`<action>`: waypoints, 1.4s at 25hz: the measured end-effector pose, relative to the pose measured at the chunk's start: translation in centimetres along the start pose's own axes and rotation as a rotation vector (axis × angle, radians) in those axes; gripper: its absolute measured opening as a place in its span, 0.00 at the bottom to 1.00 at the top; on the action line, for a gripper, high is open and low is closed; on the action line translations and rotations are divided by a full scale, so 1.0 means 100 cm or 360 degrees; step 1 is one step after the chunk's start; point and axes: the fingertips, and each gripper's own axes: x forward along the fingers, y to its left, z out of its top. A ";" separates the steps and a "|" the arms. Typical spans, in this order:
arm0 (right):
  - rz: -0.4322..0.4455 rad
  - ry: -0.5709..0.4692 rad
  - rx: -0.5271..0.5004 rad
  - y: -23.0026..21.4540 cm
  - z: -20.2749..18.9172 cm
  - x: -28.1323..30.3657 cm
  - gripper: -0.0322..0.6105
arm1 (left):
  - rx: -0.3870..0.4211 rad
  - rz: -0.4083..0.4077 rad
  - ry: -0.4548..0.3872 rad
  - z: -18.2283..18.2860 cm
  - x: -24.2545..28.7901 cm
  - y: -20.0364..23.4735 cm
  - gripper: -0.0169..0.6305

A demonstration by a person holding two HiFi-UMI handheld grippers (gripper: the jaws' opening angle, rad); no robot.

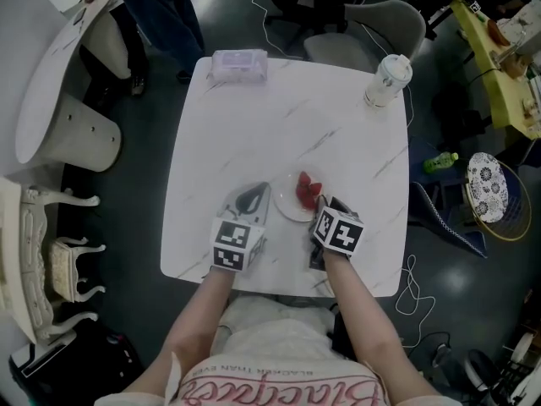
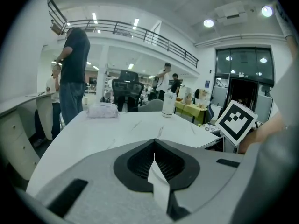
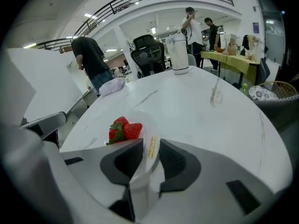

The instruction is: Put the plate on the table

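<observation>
A small white plate (image 1: 290, 206) with red strawberries (image 1: 308, 191) on it lies at the near middle of the white marble table (image 1: 287, 125). My right gripper (image 1: 320, 207) is shut on the plate's near right rim. In the right gripper view the rim (image 3: 150, 146) runs between the two jaws of the right gripper (image 3: 149, 143), with the strawberries (image 3: 122, 129) just beyond. I cannot tell whether the plate touches the tabletop. My left gripper (image 1: 254, 195) rests left of the plate, shut with nothing in it. The left gripper (image 2: 154, 142) shows its jaws pressed together.
A tissue pack (image 1: 239, 64) lies at the table's far edge. A lidded cup (image 1: 387, 80) stands at the far right corner. Grey chairs (image 1: 380, 19) and a white chair (image 1: 59, 83) surround the table. A green bottle (image 1: 439, 161) lies on the floor to the right.
</observation>
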 end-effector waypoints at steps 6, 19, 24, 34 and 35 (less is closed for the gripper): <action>-0.0015 -0.0006 0.0037 -0.002 0.000 -0.006 0.19 | -0.0038 0.0016 -0.0029 0.005 -0.010 0.002 0.03; 0.0490 -0.0306 0.0081 0.041 0.049 -0.100 0.06 | 0.0016 0.0020 -0.0199 0.041 -0.044 -0.014 0.03; 0.0639 -0.0429 0.0048 0.057 0.057 -0.146 0.05 | 0.0072 0.0004 -0.0278 0.064 -0.061 -0.023 0.03; 0.0804 -0.1036 -0.0230 0.084 0.083 -0.231 0.05 | 0.0194 -0.0059 -0.0435 0.087 -0.088 -0.053 0.03; 0.0790 -0.1077 -0.0270 0.084 0.085 -0.235 0.05 | 0.0194 -0.0068 -0.0449 0.089 -0.090 -0.057 0.03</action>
